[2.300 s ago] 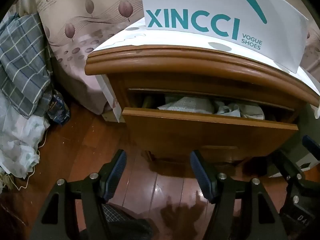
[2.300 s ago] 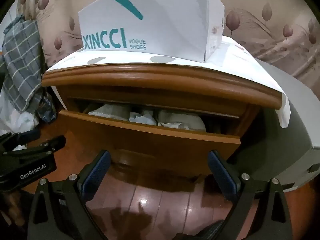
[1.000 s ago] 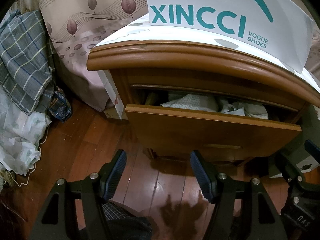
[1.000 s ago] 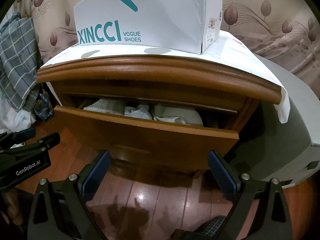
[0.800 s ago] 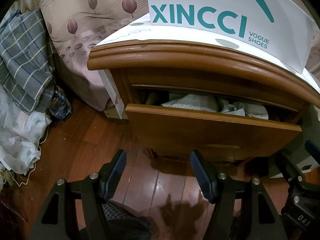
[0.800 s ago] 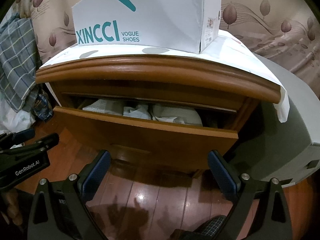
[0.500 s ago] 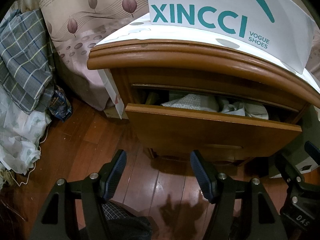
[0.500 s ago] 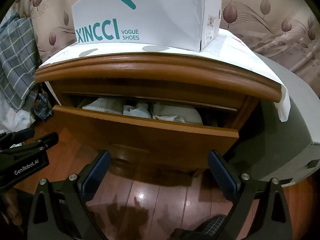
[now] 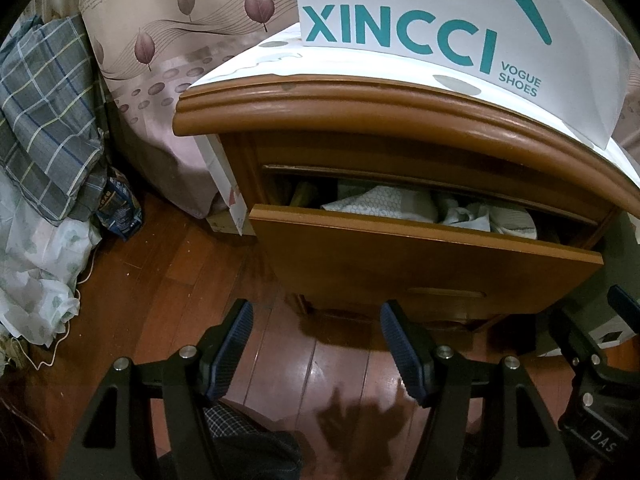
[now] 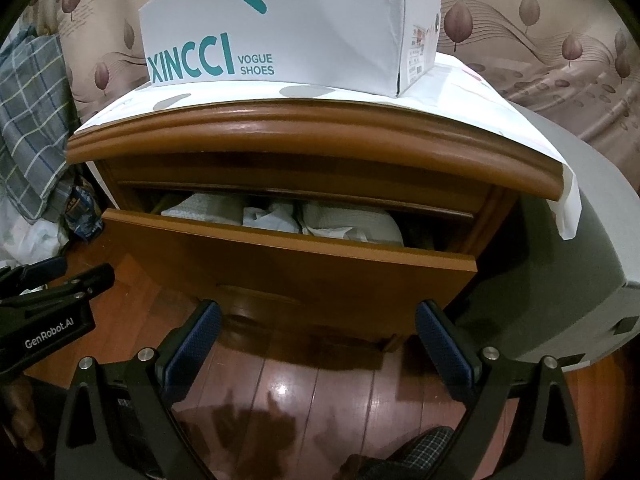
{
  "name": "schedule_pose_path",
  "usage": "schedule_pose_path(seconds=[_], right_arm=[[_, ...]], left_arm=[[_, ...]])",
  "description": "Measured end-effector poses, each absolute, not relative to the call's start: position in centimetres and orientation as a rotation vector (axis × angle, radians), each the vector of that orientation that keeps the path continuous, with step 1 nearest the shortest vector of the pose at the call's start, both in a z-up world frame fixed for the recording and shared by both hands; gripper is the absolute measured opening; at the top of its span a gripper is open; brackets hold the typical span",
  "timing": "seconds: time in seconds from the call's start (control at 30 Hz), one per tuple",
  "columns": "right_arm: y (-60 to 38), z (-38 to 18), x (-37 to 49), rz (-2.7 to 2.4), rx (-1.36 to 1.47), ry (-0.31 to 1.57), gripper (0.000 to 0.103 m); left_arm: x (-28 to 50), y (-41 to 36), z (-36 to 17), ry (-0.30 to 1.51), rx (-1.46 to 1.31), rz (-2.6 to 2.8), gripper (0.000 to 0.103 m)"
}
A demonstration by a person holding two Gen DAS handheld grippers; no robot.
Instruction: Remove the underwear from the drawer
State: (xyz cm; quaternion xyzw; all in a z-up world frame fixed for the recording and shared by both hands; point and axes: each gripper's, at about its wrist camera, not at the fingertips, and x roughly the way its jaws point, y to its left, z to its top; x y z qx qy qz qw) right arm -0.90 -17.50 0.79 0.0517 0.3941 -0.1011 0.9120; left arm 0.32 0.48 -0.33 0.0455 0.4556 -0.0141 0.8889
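My left gripper (image 9: 316,344) hangs with its fingers spread apart and nothing between them, only the dark wooden floor (image 9: 168,292) beneath. My right gripper (image 10: 318,344) is the same: fingers wide, empty, over glossy boards. Ahead of and above both pairs of fingertips stands the nightstand (image 9: 360,108) with its drawer (image 9: 420,264) pulled partly out. The underwear (image 10: 348,222) lies inside it, pale folded pieces packed side by side just behind the drawer front, well beyond my fingertips and untouched.

On top of the nightstand sits a white shoe box (image 10: 288,28) printed XINCCI. Only my right view shows the box's end with its label, and the grey cabinet (image 10: 580,216) off beyond my right finger. Only my left view shows the plaid cloth (image 9: 44,120) and white fabric heaped far out past my left finger, plus a yellowish object at the drawer's left end, too dim to name. Each view catches the other gripper at its edge: the right one at the lower right of the left view, the left one at the lower left of the right view.
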Motion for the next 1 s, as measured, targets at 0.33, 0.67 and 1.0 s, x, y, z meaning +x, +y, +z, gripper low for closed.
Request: schedule_pose_path(seconds=[0.33, 0.67, 1.0], right_arm=[[-17.5, 0.8, -0.9, -0.208, 0.108, 0.814, 0.096], [-17.4, 0.8, -0.9, -0.209, 0.106, 0.809, 0.096], [-17.6, 0.9, -1.0, -0.214, 0.117, 0.807, 0.096]], left_arm=[[0.4, 0.4, -0.4, 0.945, 0.094, -0.028, 0.068], [0.5, 0.4, -0.4, 0.946, 0.094, -0.028, 0.068], [1.0, 1.6, -0.6, 0.986, -0.043, -0.063, 0.068]])
